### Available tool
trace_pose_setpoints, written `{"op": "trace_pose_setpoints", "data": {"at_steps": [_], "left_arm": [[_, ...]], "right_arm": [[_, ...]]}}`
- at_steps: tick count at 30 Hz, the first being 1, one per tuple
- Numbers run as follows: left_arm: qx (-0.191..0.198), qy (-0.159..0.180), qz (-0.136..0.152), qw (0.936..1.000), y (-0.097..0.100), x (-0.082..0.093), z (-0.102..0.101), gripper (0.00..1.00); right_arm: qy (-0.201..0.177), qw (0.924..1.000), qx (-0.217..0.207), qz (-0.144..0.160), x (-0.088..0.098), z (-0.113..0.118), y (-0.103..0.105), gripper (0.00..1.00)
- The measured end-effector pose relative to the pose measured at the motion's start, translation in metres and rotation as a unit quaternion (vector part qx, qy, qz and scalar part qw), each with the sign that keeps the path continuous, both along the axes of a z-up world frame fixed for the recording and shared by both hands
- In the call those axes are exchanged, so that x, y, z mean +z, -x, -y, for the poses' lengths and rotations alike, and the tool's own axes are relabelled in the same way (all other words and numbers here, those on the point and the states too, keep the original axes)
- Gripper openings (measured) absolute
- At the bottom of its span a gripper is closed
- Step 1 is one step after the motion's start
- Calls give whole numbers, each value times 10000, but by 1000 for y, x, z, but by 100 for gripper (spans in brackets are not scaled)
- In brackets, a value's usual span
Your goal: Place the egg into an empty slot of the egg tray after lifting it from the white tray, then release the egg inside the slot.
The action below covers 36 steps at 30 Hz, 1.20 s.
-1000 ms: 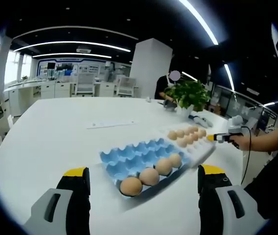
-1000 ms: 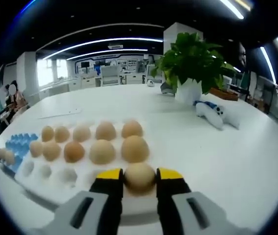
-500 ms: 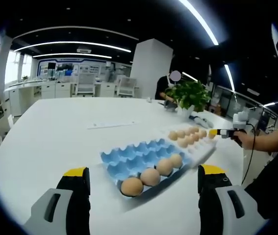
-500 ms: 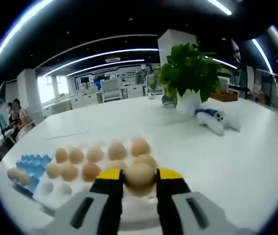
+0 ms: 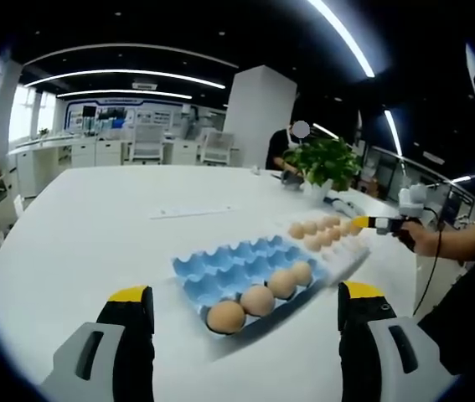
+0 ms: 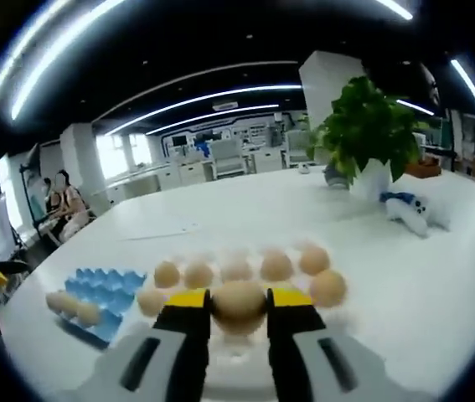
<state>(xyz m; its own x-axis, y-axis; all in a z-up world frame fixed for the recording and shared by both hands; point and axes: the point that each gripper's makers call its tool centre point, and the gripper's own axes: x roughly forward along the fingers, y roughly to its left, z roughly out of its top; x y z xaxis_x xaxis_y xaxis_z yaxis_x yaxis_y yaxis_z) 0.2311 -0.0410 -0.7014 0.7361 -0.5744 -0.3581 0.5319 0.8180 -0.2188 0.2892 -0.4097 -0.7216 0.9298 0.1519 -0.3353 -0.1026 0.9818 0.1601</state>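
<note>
My right gripper [image 6: 239, 303] is shut on a tan egg [image 6: 239, 302], held above the white tray [image 6: 254, 368] that carries several more eggs [image 6: 276, 266]. The blue egg tray [image 6: 103, 293] lies to the left of it with three eggs [image 6: 68, 306] in its near row. In the left gripper view, the blue egg tray [image 5: 233, 270] sits ahead of my open left gripper [image 5: 241, 311], eggs [image 5: 256, 300] along its near edge. The white tray [image 5: 338, 247] lies beyond it, with the right gripper [image 5: 363, 223] raised over its far end, a hand holding it.
A potted green plant [image 6: 368, 134] and a white-and-blue object [image 6: 411, 213] stand on the white table [image 6: 245, 209] behind the trays. A sheet of paper [image 5: 191, 213] lies farther back. People sit at the left edge [image 6: 68, 209].
My right gripper has risen and swung left with the egg, away from the white tray; the blue tray now shows more centrally. The left gripper has held still.
</note>
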Motion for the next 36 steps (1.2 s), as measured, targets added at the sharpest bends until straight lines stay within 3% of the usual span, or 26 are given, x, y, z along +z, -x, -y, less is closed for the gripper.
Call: {"op": "trace_pose_setpoints", "data": {"at_steps": [10, 21, 27, 36], "left_arm": [[18, 10, 8, 10000, 0, -1, -1, 91], [17, -24, -3, 10000, 1, -2, -2, 91], [52, 9, -6, 10000, 2, -1, -3, 91], [94, 10, -5, 10000, 2, -1, -6, 91]], "right_arm": [[-204, 9954, 919, -177, -9, -74, 3, 25], [179, 9787, 2039, -169, -20, -150, 9, 25], [406, 9688, 2436, -222, -29, -171, 11, 25], [589, 9590, 2742, -398, -46, -178, 13, 26]]}}
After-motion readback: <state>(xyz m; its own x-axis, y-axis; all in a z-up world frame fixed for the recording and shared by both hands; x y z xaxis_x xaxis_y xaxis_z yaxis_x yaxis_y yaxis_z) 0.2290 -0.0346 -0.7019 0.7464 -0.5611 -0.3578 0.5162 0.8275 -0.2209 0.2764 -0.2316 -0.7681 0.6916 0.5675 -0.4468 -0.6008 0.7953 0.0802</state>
